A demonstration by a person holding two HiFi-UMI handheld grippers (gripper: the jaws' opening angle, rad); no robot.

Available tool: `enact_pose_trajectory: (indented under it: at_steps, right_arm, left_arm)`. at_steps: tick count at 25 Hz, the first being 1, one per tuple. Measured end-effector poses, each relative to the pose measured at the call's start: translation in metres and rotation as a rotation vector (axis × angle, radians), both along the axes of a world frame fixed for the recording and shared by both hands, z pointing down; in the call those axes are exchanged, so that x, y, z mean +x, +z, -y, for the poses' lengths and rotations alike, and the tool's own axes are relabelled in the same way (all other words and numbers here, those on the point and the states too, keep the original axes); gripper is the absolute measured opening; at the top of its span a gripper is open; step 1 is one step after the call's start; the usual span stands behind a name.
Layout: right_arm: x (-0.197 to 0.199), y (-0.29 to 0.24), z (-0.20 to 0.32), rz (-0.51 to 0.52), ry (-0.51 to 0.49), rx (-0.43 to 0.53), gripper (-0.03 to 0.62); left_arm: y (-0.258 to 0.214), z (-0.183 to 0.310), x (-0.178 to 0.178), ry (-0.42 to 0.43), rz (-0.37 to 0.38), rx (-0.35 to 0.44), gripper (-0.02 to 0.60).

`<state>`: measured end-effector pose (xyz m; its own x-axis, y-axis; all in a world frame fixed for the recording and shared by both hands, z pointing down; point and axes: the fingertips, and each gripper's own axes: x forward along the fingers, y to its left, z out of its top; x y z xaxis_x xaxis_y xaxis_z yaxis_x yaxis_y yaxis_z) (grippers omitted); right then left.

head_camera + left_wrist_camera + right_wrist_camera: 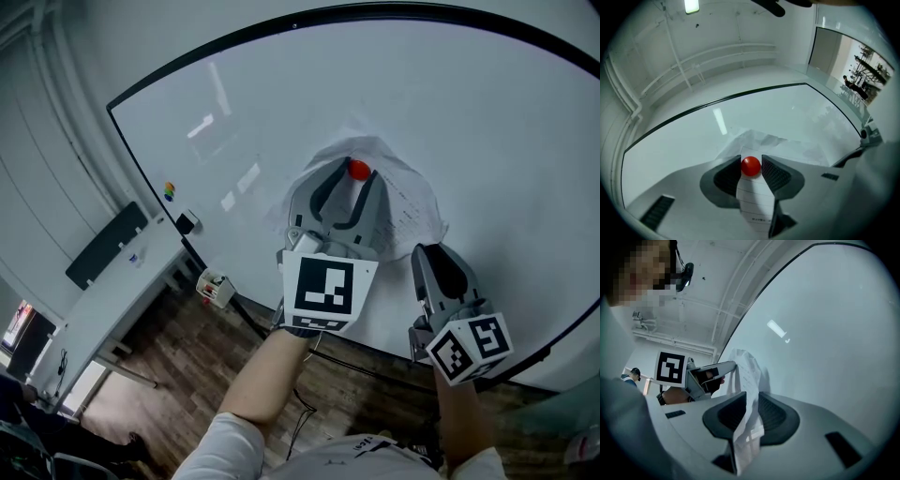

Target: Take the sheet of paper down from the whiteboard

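A crumpled white sheet of paper [405,199] hangs on the whiteboard [487,122], held there by a round red magnet [358,170]. My left gripper [356,174] has its jaws shut on the red magnet [750,166], and the sheet [754,199] runs under and beyond them. My right gripper [430,251] sits lower right, at the paper's bottom corner. In the right gripper view it [751,398] is shut on the paper [747,380], which bulges away from the board. The left gripper [708,377] shows behind.
Small coloured magnets [169,190] and a black-and-white block [187,222] cling to the board's lower left. A small box [215,289] sits by the frame. A white table [112,300] stands left, over wood flooring [197,366].
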<state>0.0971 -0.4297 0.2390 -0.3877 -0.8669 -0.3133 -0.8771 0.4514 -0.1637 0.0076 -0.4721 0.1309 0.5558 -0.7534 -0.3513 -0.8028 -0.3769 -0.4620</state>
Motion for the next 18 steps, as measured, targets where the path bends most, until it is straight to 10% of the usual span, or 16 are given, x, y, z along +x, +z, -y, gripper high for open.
enact_pose_trajectory:
  at_steps: [18]
  right_arm:
    - [0.011,-0.008,-0.015,0.019,-0.022,-0.005,0.014]
  left_arm:
    - [0.003,-0.018,-0.004,0.101,-0.072,-0.039,0.133]
